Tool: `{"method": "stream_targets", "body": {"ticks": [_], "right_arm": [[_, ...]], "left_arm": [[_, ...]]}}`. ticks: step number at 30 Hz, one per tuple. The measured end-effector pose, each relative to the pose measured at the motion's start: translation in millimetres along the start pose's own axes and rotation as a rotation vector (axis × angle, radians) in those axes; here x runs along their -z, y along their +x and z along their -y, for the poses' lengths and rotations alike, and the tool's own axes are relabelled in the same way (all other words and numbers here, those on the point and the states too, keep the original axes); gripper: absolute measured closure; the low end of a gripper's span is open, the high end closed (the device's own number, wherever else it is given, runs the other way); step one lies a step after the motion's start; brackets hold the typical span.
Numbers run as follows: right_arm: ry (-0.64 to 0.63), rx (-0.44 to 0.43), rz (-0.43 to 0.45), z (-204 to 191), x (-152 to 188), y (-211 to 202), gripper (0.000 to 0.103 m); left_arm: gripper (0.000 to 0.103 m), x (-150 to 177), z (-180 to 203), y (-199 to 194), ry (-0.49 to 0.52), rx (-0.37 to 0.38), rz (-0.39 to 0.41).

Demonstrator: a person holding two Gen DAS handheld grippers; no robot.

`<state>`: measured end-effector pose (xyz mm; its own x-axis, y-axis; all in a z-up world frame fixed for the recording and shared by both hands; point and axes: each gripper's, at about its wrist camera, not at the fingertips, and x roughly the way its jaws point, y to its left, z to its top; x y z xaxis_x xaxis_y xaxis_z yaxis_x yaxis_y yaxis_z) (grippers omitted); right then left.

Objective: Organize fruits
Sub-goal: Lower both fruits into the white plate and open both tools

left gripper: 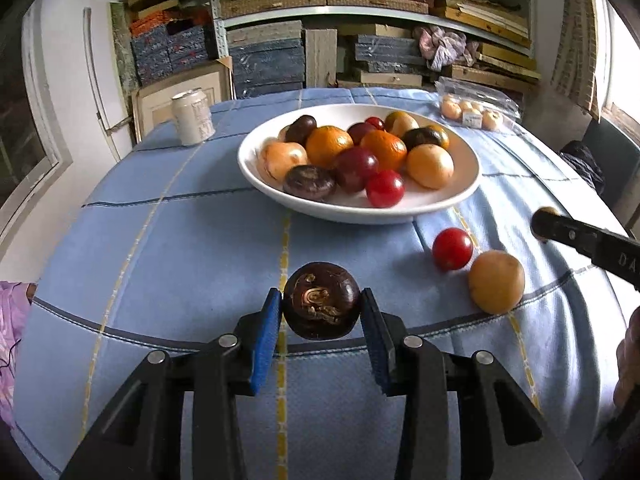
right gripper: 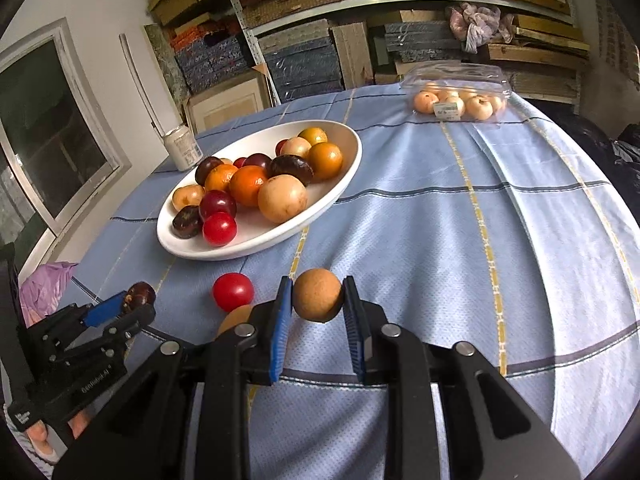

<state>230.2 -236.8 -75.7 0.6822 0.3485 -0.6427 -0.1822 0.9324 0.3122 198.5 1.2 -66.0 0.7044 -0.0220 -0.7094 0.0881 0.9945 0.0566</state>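
My left gripper (left gripper: 321, 307) is shut on a dark brown chestnut-like fruit (left gripper: 322, 306), held just above the blue tablecloth, in front of the white bowl (left gripper: 460, 196) full of mixed fruits. My right gripper (right gripper: 317, 297) is shut on a round tan fruit (right gripper: 317, 295), also held near the table's front. A loose red tomato (left gripper: 452, 249) and a tan fruit (left gripper: 496, 282) lie on the cloth between the grippers; in the right wrist view the tomato (right gripper: 233, 291) is left of my fingers. The left gripper (right gripper: 134, 304) shows there at lower left.
A white can (left gripper: 193, 116) stands at the far left of the table. A clear plastic box of pale fruits (right gripper: 458, 102) lies at the far right. Shelves with stacked boxes stand behind the table. A pink cloth (right gripper: 44, 284) hangs at the left edge.
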Motion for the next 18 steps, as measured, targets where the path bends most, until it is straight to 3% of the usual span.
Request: {"method": "stream_targets", "body": {"ticks": [18], "right_arm": [[0.015,-0.021,0.085,-6.5,-1.5,-29.0,0.078]], "left_arm": [[0.063,-15.3,-3.9,-10.6,-0.024,-0.027,0.056]]}}
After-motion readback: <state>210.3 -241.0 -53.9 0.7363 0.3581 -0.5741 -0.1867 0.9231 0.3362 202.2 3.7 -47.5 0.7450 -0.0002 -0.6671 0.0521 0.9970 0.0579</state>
